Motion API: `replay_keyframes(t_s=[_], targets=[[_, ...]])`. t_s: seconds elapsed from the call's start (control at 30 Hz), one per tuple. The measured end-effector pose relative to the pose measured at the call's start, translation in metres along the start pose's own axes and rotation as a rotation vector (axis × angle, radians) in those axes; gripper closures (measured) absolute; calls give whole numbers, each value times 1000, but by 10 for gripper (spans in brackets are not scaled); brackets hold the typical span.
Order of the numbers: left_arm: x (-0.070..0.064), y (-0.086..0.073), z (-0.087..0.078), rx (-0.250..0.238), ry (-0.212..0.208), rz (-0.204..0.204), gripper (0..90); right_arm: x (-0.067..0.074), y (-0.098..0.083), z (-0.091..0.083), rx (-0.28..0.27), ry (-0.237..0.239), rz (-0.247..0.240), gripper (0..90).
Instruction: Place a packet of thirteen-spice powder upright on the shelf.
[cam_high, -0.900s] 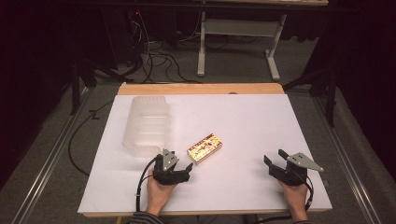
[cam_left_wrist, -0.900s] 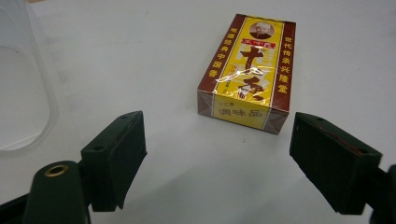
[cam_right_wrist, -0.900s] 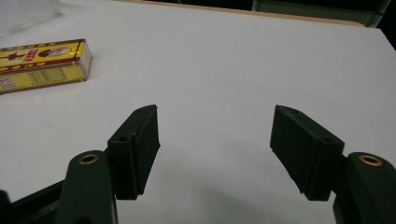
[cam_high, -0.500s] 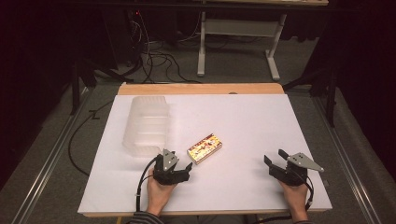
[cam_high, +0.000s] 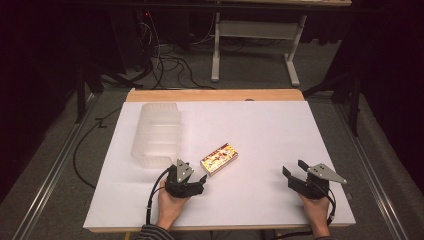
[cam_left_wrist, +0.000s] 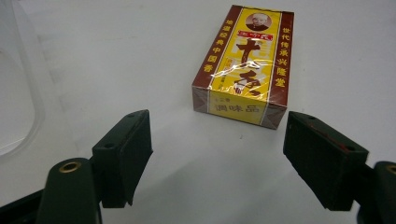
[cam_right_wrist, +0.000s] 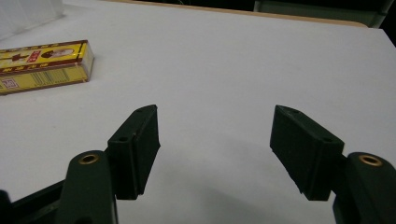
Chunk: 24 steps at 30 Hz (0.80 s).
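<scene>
The step in hand appears to be the approach to a grasp: the left gripper (cam_high: 199, 181) is lined up on the seasoning box (cam_left_wrist: 245, 65), a cellophane-wrapped yellow and maroon carton lying flat on the white table cover (cam_high: 260, 135).

To do this well, advance the left gripper along its present line until the near end of the box lies between the fingers (cam_left_wrist: 125, 154), not ahead of them. In the left gripper view the box sits just beyond the fingertips and nearer the right-hand finger than the left-hand one; centre it in the gap before closing. Keep the fingers low over the cover so the pads meet the long side walls of the box squarely. The film wrap will probably be slippery, so close on the broad sides, not on a corner. The box lies slightly skewed to the gripper's line; a small turn of the hand would likely correct this.

Left gripper: fingers spread wide, gap wider than the box, holding nothing, touching nothing.

Right gripper (cam_right_wrist: 215, 149): fingers likewise spread wide and empty, over bare cover. The box lies well off beyond its left-hand finger (cam_right_wrist: 135, 149).

A clear plastic container (cam_high: 157, 132) stands just beyond and outboard of the left gripper's left-hand finger.
</scene>
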<state>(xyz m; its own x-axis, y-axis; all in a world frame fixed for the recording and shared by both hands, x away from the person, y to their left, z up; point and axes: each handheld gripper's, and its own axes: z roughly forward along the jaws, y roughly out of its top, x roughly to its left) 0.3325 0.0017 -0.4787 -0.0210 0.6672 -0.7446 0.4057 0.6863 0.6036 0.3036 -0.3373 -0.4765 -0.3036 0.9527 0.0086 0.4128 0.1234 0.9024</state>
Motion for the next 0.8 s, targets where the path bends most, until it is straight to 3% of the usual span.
replay_keyframes(t_s=[0.67,0.8], targets=[[-7,-1,-7,31,-32,-27,285,0,0,0,-3,1,-3,333],[-8,-3,-8,55,-47,1,302,0,0,-1,-9,1,-2,333]])
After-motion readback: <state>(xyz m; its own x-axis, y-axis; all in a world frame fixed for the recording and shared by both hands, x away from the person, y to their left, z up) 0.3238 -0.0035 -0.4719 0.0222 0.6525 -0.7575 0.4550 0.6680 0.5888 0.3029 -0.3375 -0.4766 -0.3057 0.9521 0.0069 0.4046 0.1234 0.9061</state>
